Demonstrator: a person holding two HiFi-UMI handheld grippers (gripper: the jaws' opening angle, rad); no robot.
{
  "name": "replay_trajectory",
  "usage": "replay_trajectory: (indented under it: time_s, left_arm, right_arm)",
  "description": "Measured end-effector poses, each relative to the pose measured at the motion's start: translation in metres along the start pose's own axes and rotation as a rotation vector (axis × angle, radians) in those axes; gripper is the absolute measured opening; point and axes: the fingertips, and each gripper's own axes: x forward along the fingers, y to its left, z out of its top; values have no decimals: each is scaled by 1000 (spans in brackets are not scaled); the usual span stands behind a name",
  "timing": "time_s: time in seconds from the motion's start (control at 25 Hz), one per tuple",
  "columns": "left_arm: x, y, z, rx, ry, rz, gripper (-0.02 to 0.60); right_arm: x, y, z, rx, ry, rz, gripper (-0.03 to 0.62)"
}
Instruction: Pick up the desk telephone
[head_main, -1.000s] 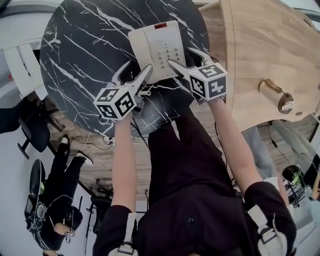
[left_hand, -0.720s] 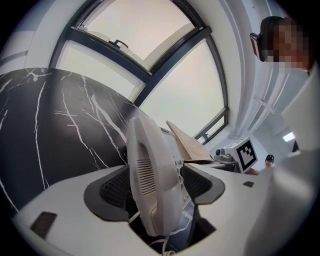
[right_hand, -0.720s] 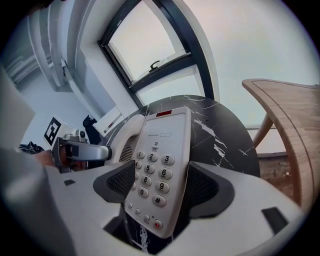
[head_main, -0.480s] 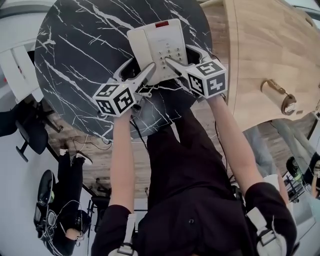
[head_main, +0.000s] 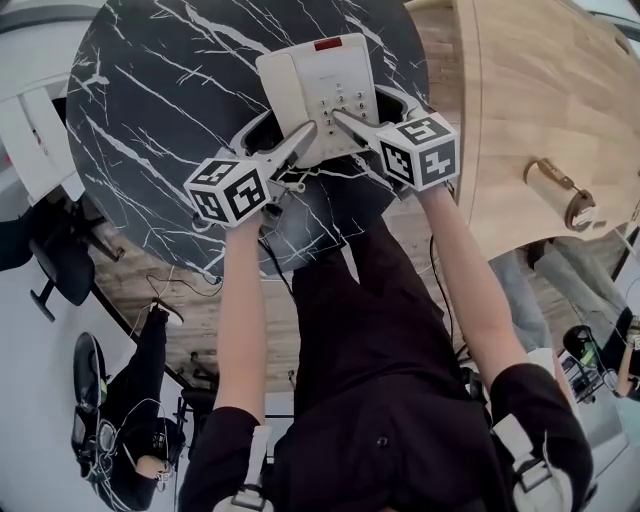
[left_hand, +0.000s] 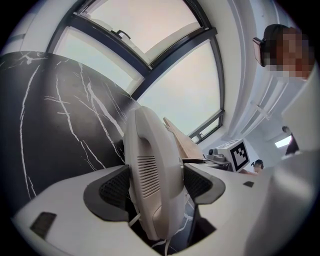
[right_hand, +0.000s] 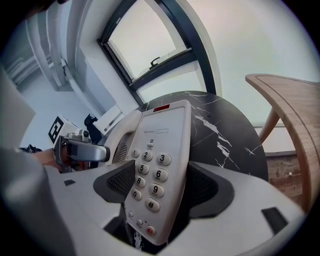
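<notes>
- The white plastic desk telephone (head_main: 312, 92) is at 12 o'clock from me, over the round black marble table with white veins (head_main: 150, 110). Whether it is clear of the top I cannot tell.
- My left tongs (head_main: 280, 132) are clenched on its curved white handset (left_hand: 152, 165), at the telephone's 7 o'clock corner, with both dark pads against the handset's grilled end.
- My right tongs (head_main: 360, 105) are clenched on the keypad side, at its 5 o'clock corner, with a pad on either edge beside the number keys (right_hand: 159, 174).
- A pale wooden tabletop (head_main: 540, 90) lies at 3 o'clock of the marble table.
</notes>
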Motion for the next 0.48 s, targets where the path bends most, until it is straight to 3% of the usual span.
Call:
replay_trajectory:
  time_s: [0.48]
  left_arm:
    - [1,2,1,-21,-17,-30,354]
  right_arm:
    - [3,-2,0,44,-8,72,324]
